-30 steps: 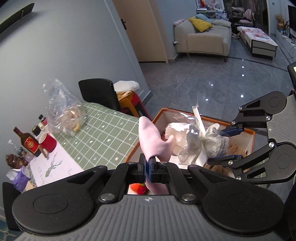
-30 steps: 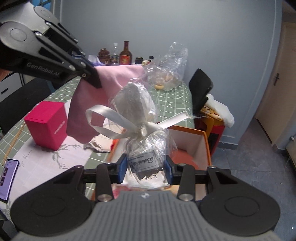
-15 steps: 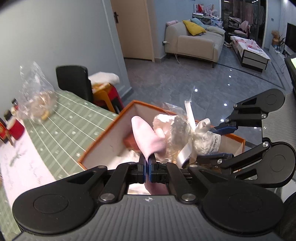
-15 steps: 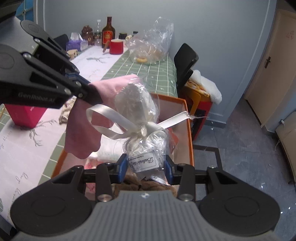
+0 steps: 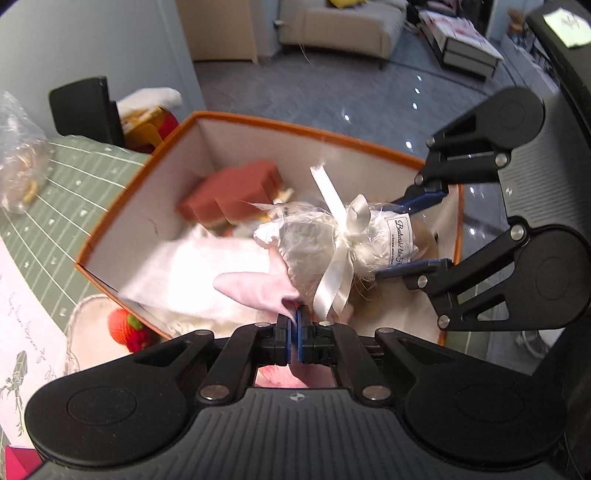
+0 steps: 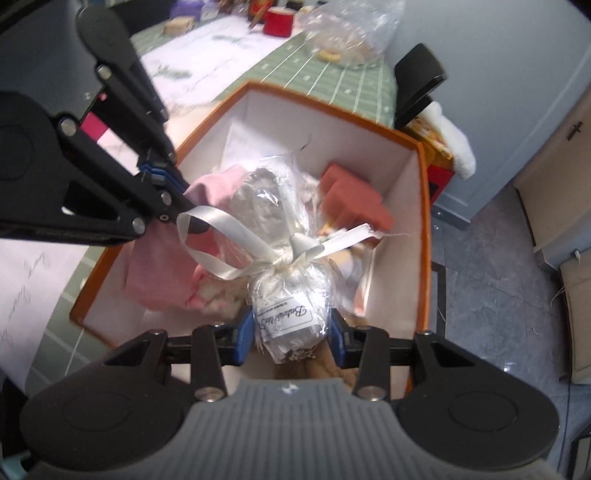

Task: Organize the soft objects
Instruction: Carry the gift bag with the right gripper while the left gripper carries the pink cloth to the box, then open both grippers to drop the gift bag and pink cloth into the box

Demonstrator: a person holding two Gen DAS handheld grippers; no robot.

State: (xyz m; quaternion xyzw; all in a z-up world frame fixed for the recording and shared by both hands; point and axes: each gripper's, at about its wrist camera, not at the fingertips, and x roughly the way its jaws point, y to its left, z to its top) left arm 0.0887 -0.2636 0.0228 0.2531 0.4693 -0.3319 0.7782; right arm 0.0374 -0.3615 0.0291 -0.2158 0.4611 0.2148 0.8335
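Left gripper (image 5: 295,319) clenched tight on a pink cloth (image 5: 258,290), pads pinching one edge, cloth folding out ahead of the fingertips and hanging over the inside of the orange-rimmed box (image 5: 122,199). Right gripper (image 6: 291,328) grasping a cellophane-wrapped bundle (image 6: 284,295) by its lower labelled part, blue pads pressed on both sides; cream ribbon (image 6: 229,240) tied in a bow around the bundle's neck, wrap top sticking up above it. Both held things are over the box opening, bundle just beside and touching the pink cloth. In the right wrist view the left gripper's fingers (image 6: 166,192) come in from the left with the cloth draped below. Inside the box: white fabric (image 5: 207,273) on the near side, a rust-red block (image 5: 236,192) toward the far wall, other small items blurred. Outside the box near its corner, a red knitted strawberry (image 5: 125,328) on a pale mat. Box sits on a table with green grid cloth (image 5: 66,184). Farther: clear plastic bag (image 6: 347,33) with round bits, red cup (image 6: 277,22), black chair back (image 6: 417,77), grey wall, tiled floor, beige sofa (image 5: 340,22).
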